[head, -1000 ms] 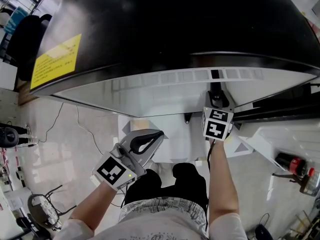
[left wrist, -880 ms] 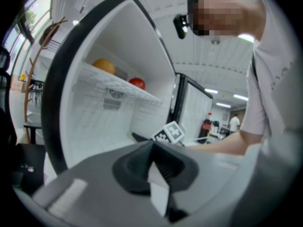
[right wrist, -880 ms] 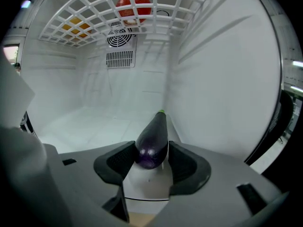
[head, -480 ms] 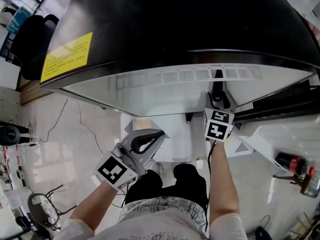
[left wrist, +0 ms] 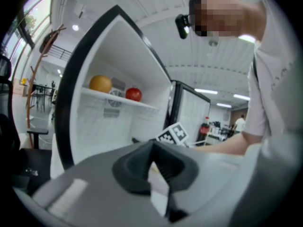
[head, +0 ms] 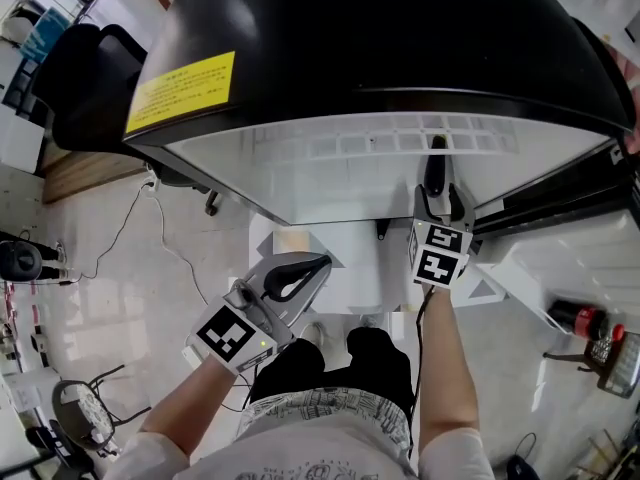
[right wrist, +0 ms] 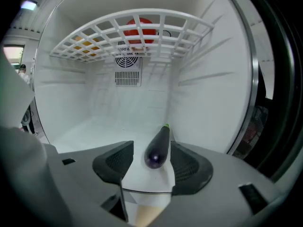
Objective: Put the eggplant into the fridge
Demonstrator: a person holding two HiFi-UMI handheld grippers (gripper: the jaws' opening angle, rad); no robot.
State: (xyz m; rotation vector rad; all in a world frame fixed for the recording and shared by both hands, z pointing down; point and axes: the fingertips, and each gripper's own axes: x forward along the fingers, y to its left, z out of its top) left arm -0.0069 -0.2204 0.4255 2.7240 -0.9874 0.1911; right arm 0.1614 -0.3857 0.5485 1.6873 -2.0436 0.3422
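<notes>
My right gripper [right wrist: 151, 161] stands wide open, with the eggplant [right wrist: 157, 148] lying loose between its jaws on the fridge [right wrist: 208, 93] floor. My left gripper [left wrist: 152, 161] is closed and empty. I can't read the yellow label [head: 180, 90].

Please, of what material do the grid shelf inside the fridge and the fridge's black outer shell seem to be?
Grid shelf: matte white open lattice, probably plastic or coated wire.
Outer shell: glossy black with bright reflections, perhaps painted metal or plastic.
</notes>
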